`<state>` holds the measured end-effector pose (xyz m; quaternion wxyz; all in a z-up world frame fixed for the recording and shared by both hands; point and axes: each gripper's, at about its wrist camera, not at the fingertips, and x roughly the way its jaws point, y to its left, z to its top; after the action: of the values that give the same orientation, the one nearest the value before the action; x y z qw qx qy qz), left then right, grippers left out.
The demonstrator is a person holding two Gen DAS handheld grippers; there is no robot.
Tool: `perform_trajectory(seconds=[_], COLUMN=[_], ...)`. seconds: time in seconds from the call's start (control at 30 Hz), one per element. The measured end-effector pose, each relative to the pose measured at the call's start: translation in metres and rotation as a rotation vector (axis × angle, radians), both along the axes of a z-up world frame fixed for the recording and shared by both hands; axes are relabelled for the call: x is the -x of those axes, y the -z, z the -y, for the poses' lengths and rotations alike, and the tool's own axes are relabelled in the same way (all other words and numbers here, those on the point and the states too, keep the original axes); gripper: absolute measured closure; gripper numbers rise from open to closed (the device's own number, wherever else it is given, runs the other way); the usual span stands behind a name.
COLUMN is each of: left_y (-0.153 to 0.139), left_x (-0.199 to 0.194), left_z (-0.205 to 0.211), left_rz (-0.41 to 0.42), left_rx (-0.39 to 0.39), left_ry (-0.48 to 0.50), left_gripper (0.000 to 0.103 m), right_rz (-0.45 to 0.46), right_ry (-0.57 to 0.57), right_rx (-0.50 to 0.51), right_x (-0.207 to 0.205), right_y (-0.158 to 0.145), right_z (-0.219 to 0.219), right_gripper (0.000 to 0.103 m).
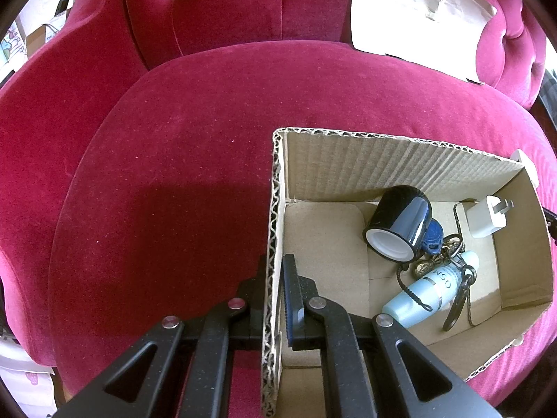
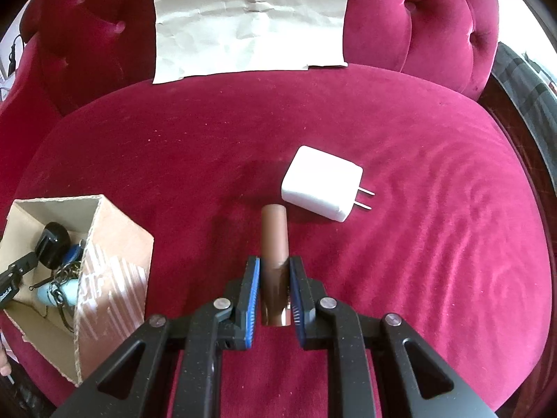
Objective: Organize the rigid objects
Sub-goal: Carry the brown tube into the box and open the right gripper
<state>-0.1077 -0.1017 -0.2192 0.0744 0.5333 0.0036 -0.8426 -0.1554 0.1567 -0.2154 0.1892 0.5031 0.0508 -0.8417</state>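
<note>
My right gripper (image 2: pixel 274 264) is shut on a brown cylindrical tube (image 2: pixel 275 237), held just above the red velvet seat. A white wall charger (image 2: pixel 320 184) lies on the cushion just beyond and to the right of the tube. My left gripper (image 1: pixel 273 268) is shut on the left wall of the cardboard box (image 1: pixel 275 209), one finger inside and one outside. Inside the box lie a black cap (image 1: pixel 398 224), a second white charger (image 1: pixel 487 217), a blue key fob with keys (image 1: pixel 435 240) and a light blue bottle (image 1: pixel 431 285).
The box (image 2: pixel 115 240) sits at the seat's left in the right wrist view. A crumpled sheet of brown paper (image 2: pixel 250 21) leans on the tufted backrest. The seat cushion (image 2: pixel 435 209) curves down at its front and right edges.
</note>
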Motion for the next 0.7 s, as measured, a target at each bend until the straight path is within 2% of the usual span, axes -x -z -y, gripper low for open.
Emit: perform_trajectory(seconds=[0.7], left_y=[0.000], left_x=[-0.002], left_z=[0.000], left_rz=[-0.003], left_rx=[0.002], left_ry=[0.000], left_gripper=[0.096], right_rz=[0.040], right_ry=[-0.009], right_rx=[-0.015], right_x=[-0.027], right_y=[-0.035], right_z=[0.001], right_gripper=[0.086])
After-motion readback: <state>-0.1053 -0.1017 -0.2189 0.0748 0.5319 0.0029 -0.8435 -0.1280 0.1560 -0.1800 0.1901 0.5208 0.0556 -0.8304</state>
